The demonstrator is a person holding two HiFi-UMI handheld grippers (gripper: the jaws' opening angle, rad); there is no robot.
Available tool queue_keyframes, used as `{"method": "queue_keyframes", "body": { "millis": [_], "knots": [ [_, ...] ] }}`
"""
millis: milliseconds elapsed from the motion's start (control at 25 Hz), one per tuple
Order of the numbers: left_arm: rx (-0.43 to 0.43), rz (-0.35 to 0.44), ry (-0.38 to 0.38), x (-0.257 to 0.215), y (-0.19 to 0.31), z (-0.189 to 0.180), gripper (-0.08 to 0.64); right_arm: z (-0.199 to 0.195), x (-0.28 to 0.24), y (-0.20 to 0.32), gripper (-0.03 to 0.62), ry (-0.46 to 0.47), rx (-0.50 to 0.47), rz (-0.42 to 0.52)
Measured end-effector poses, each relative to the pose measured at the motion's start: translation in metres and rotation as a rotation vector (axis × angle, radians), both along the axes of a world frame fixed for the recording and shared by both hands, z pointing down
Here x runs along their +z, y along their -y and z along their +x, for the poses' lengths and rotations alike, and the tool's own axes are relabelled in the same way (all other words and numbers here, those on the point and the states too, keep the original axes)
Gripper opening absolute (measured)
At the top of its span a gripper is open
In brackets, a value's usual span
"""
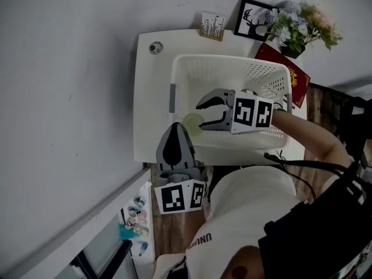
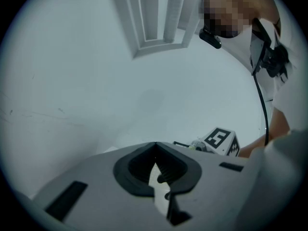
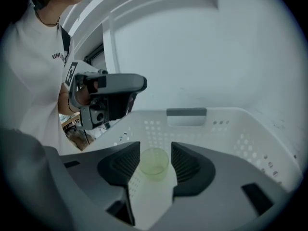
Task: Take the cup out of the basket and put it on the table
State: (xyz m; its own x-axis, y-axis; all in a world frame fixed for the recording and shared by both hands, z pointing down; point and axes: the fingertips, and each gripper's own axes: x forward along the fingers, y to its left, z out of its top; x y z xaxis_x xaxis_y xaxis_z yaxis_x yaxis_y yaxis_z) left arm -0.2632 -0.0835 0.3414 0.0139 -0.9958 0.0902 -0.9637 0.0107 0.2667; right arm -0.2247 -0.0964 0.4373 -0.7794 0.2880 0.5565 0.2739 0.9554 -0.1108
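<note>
Right tongs [image 3: 155, 149] parted, cup [image 3: 154, 162] between (in basket [image 3: 231, 129])

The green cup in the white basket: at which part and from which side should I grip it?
By its side wall just below the rim, one pad on each side. The cup stands upright, mouth up, in the basket, so come slanting down from above; the open right gripper frames it.
</note>
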Motion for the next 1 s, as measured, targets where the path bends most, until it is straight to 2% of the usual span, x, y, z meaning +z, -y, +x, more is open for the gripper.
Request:
{"method": "queue_keyframes", "body": {
  "millis": [240, 440, 1000],
  "knots": [
    [0.034, 0.004, -0.017, 0.001, 0.0, 0.0, 0.012, 0.007, 0.038, -0.003, 0.273, -0.135, -0.103, 0.099],
    [0.044, 0.004, -0.034, 0.0, 0.001, 0.0, 0.012, 0.008, 0.061, -0.002, 0.321, -0.197, -0.155, 0.161],
    [0.055, 0.001, -0.024, 0.0, 0.0, 0.0, 0.012, -0.002, 0.096, -0.008, 0.367, -0.246, -0.217, 0.207]
  ]
}}
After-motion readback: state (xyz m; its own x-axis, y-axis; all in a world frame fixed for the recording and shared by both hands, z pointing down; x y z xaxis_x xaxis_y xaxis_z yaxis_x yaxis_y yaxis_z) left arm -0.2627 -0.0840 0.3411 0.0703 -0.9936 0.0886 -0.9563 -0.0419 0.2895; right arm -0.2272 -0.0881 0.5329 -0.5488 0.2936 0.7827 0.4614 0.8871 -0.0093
